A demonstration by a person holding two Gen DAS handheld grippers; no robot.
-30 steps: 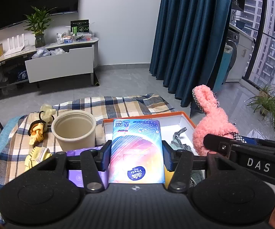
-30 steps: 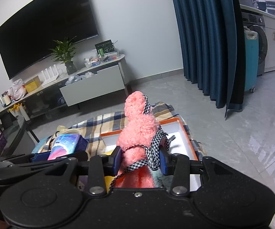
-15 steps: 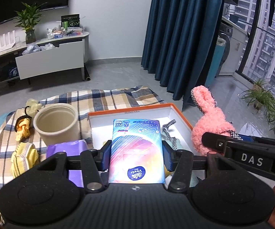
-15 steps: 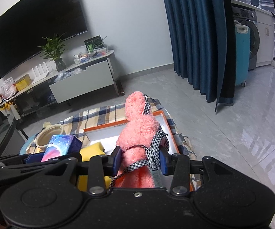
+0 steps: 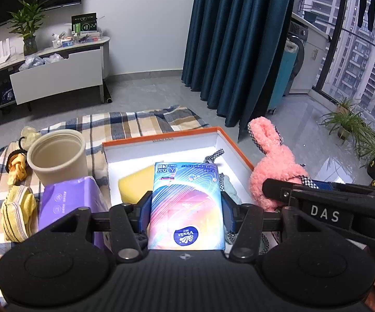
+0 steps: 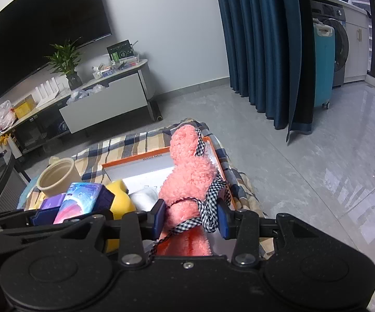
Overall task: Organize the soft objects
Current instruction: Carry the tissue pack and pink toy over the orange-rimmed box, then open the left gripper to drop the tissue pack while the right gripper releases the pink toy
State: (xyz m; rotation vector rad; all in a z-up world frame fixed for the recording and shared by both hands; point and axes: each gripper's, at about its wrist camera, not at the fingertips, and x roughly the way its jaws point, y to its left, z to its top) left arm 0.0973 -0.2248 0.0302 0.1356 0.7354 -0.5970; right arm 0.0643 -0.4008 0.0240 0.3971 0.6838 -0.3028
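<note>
My left gripper [image 5: 186, 206] is shut on a blue rainbow tissue pack [image 5: 187, 202], held above the white box with an orange rim [image 5: 161, 140]. A yellow sponge [image 5: 135, 184] lies in the box just left of the pack. In the right wrist view my right gripper [image 6: 191, 215] is shut on a pink plush toy [image 6: 190, 176] tied with checked ribbon, over the box's right side [image 6: 140, 160]. The plush [image 5: 273, 169] and the right gripper's arm [image 5: 317, 195] also show at the right of the left wrist view. The tissue pack [image 6: 79, 200] sits left of the plush.
The box rests on a plaid blanket [image 5: 135, 122] on the floor. Left of it stand a cream cup [image 5: 57, 156], a purple pack [image 5: 67, 200] and yellow cloths [image 5: 18, 208]. A teal cloth [image 5: 230, 187] and a white soft item [image 6: 145, 197] lie in the box. Blue curtains [image 5: 239, 52] hang behind.
Both grippers have moved forward and down over the box with their loads still held. The yellow sponge in the box has come into the left wrist view.
</note>
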